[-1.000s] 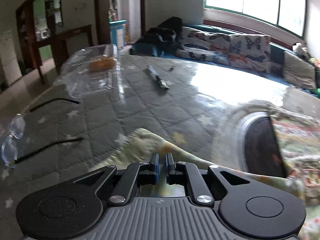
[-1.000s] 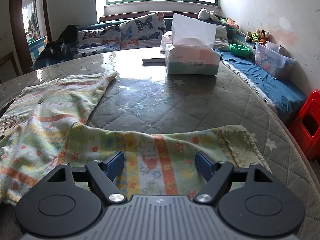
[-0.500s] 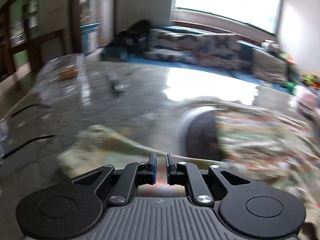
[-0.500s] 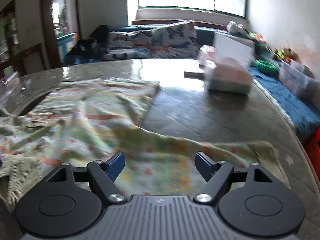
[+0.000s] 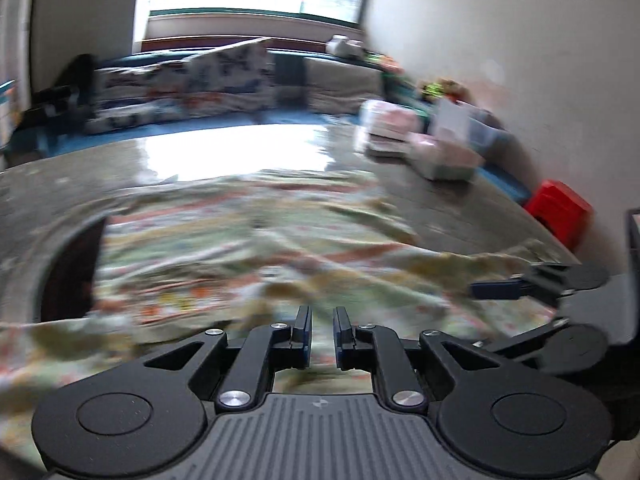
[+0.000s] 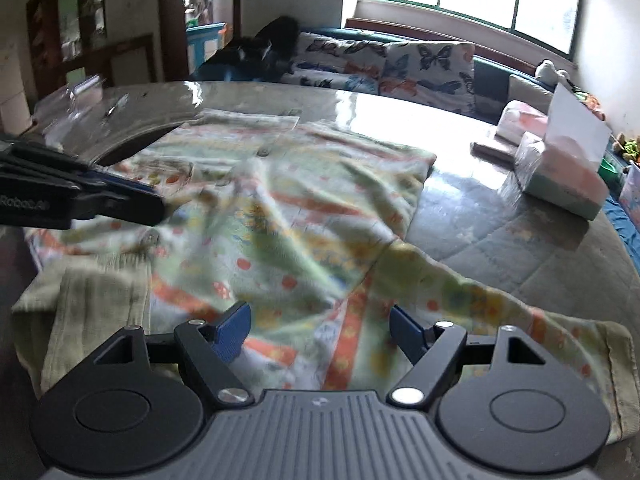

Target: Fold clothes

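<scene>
Your left gripper [image 5: 320, 330] has its jaws almost closed, with only a narrow gap between the blue pads, and through that gap you see patterned cloth; this view is too blurred to tell if the pads really pinch it. The right wrist view helps here: the left gripper [image 6: 120, 196] comes in from the left edge of the tabletop [image 6: 500, 240], its tip down in the folds of the garment [image 6: 288, 216], where the cloth seems bunched. Your right gripper [image 6: 318, 330] has its jaws wide apart and holds nothing; the garment lies under them. The left wrist view shows the same gripper from the side [image 5: 516, 290], low by the sleeve near the right part of the tabletop. The garment, a green, orange and yellow printed top, is spread over the middle of the tabletop, with one sleeve [image 6: 520, 312] lying out toward the near right edge and a ribbed cuff [image 6: 92, 308] folded over at the near left. Only the right wrist view shows clearly the tissue box [image 6: 560, 176] near the far right edge and the butterfly cushions [image 6: 384, 64] beyond the tabletop. Only the left wrist view shows a red stool [image 5: 560, 212] beyond the right edge.
</scene>
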Demonstrator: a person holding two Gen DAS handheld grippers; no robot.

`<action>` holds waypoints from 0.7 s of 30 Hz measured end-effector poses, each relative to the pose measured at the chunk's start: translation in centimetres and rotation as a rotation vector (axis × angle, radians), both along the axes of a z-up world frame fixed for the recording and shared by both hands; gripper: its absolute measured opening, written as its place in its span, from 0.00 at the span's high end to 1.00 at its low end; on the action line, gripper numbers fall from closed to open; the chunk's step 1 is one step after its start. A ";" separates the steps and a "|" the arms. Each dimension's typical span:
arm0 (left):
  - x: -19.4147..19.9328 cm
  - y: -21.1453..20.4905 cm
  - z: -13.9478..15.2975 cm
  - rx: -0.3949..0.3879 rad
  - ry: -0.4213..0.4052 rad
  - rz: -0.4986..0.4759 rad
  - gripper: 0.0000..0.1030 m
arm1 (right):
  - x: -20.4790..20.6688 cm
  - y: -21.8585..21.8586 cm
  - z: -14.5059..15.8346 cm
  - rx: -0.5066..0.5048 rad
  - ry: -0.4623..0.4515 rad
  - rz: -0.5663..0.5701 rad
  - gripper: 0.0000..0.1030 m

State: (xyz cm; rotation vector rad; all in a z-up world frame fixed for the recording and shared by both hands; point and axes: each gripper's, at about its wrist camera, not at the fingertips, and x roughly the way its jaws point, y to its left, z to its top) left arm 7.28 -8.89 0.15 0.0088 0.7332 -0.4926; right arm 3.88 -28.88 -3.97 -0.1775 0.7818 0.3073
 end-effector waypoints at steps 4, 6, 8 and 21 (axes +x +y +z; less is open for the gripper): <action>-0.3 -1.9 -1.5 0.005 0.031 -0.079 0.88 | 0.4 -1.3 1.1 0.019 -0.002 -0.010 0.26; -0.6 -2.2 -2.1 0.011 0.043 -0.106 0.88 | 1.3 -2.2 2.0 0.033 -0.011 -0.025 0.28; -0.8 -2.5 -2.5 0.016 0.052 -0.127 0.88 | 2.5 -3.0 2.7 0.038 -0.022 -0.041 0.30; -0.8 -1.9 -3.0 -0.026 0.083 -0.173 0.88 | 17.3 -5.7 1.0 0.153 0.061 -0.168 0.73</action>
